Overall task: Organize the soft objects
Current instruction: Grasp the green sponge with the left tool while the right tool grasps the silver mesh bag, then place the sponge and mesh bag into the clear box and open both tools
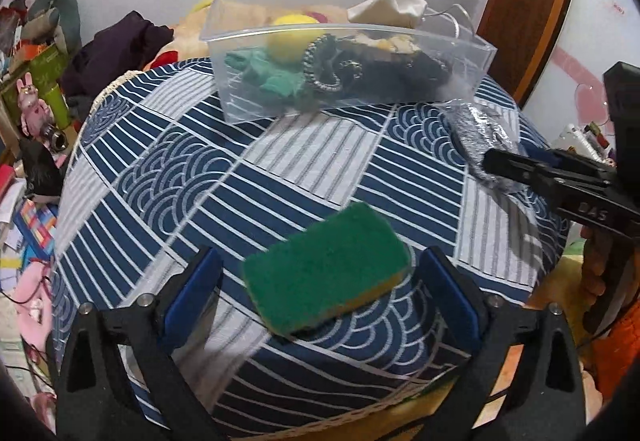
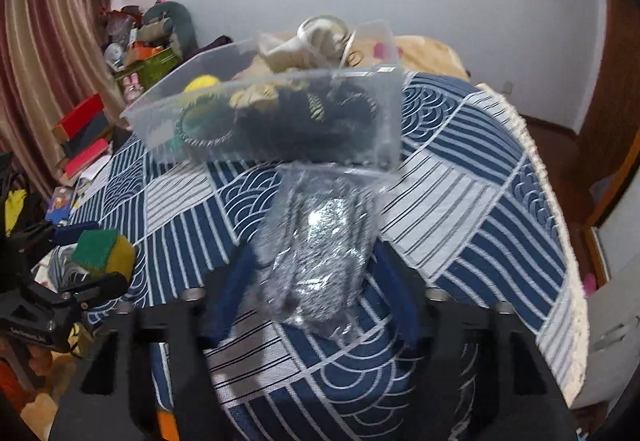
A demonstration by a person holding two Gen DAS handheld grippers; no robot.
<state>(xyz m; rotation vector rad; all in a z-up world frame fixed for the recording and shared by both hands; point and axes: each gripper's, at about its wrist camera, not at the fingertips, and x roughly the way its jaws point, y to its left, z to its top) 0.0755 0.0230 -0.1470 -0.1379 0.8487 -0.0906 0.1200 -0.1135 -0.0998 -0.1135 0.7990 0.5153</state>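
Patterned tablecloth [image 1: 280, 145]; sponge [image 1: 326, 267] lengthwise between fingers.

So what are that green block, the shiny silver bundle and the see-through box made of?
The green block looks like a foam sponge: matte, fuzzy green scouring top over a yellow layer. The silver bundle seems to be a steel-wool scourer, glinting metallic coils inside a crinkly clear plastic wrap. The box appears to be rigid, glossy transparent plastic, since its contents show through the walls.

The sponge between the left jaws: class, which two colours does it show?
The sponge is green on top, yellow beneath, clearest in the left wrist view.
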